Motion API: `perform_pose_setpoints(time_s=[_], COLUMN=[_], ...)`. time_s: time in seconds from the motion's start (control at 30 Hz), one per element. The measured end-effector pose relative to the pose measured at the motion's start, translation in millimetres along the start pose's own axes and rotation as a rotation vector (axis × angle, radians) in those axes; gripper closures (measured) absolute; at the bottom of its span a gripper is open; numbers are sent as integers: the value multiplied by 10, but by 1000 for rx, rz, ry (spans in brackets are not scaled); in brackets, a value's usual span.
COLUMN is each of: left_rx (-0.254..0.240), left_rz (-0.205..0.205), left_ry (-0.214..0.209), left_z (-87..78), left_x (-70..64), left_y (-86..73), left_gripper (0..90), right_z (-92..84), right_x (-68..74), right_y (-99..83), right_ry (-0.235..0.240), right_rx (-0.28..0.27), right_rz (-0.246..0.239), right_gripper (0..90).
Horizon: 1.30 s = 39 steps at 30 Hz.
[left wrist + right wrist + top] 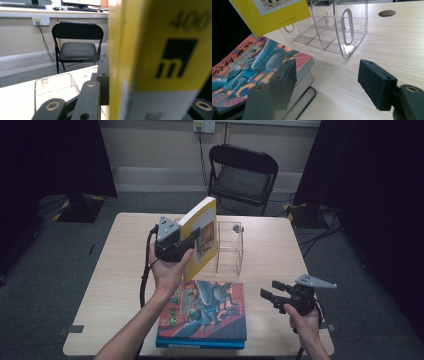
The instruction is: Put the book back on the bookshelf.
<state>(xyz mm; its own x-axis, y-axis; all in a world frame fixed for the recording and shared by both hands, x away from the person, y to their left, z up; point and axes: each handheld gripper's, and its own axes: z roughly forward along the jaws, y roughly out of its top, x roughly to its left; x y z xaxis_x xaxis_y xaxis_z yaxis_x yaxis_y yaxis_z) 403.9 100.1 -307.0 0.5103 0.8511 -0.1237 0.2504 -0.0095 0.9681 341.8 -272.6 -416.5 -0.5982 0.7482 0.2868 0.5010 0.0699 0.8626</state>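
A black chair (243, 175) stands behind your pale wood table (120, 270). Your left gripper (192, 239) has its jaws clamped on a yellow book (205, 227), holding it upright above the table, just beside a clear rack (231, 247). Your right gripper (266, 291) hangs with its jaws apart and empty, beside two stacked books (210, 312) near the front edge.

The thick yellow paperback book (160, 50) bears "400" and a black "m" logo at the left gripper view's right; Chinese characters on the colourful illustrated book (242, 67) are unclear.
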Motion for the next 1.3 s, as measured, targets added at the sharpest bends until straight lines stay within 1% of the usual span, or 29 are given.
perform_pose_setpoints(time_s=[0.1,0.13,0.17,0.2,0.23,0.27,0.33,0.4,0.43,0.5,0.53,0.57,0.67,0.8,0.87,0.97,1.03,1.17,1.3], left_rx=[-2,-2,-2,-5,-5,6,7,6,8,11,13,15,21,23,21,31,24,18,27], left_rz=[-4,-3,3,7,-2,-5,-22,-20,-17,-10,-27,-36,-40,-25,-24,-21,-21,-29,-30], left_ry=[18,25,27,33,37,39,57,74,77,86,85,87,110,131,148,155,163,189,203], left_z=[80,114,133,154,173,200,254,301,315,365,392,419,506,597,638,682,720,798,848], left_x=[-9,-15,-16,-16,-20,-11,-3,-4,-4,-10,-8,-3,-25,-69,-69,-57,-48,-30,-26], left_y=[-2,-3,-4,-10,-14,-21,-42,-65,-73,-98,-107,-118,-150,-174,-173,-165,-169,-212,-265], left_gripper=[758,758,758,758,758,758,758,758,758,758,758,758,757,757,757,757,757,757,757], right_z=[32,49,76,93,118,138,196,256,282,312,327,341,389,439,445,441,438,431,426], right_x=[-14,-16,-18,-18,-23,-29,-57,-84,-96,-113,-122,-130,-146,-118,-107,-114,-124,-127,-134], right_y=[-21,-33,-54,-67,-86,-102,-145,-177,-197,-237,-251,-268,-305,-335,-337,-336,-337,-337,-337], right_ry=[-11,-18,-33,-49,-59,-63,-74,-65,-70,-82,-82,-87,-96,-105,-105,-106,-107,-106,-106], right_rx=[13,27,47,59,74,88,125,180,198,209,223,227,247,272,272,269,269,265,265], right_rz=[-7,-18,-45,-57,-68,-72,-71,-65,-62,-66,-62,-62,-69,-90,-97,-95,-91,-92,-91], right_gripper=[313,304,294,287,281,266,249,204,197,201,196,195,195,199,202,204,205,207,210])
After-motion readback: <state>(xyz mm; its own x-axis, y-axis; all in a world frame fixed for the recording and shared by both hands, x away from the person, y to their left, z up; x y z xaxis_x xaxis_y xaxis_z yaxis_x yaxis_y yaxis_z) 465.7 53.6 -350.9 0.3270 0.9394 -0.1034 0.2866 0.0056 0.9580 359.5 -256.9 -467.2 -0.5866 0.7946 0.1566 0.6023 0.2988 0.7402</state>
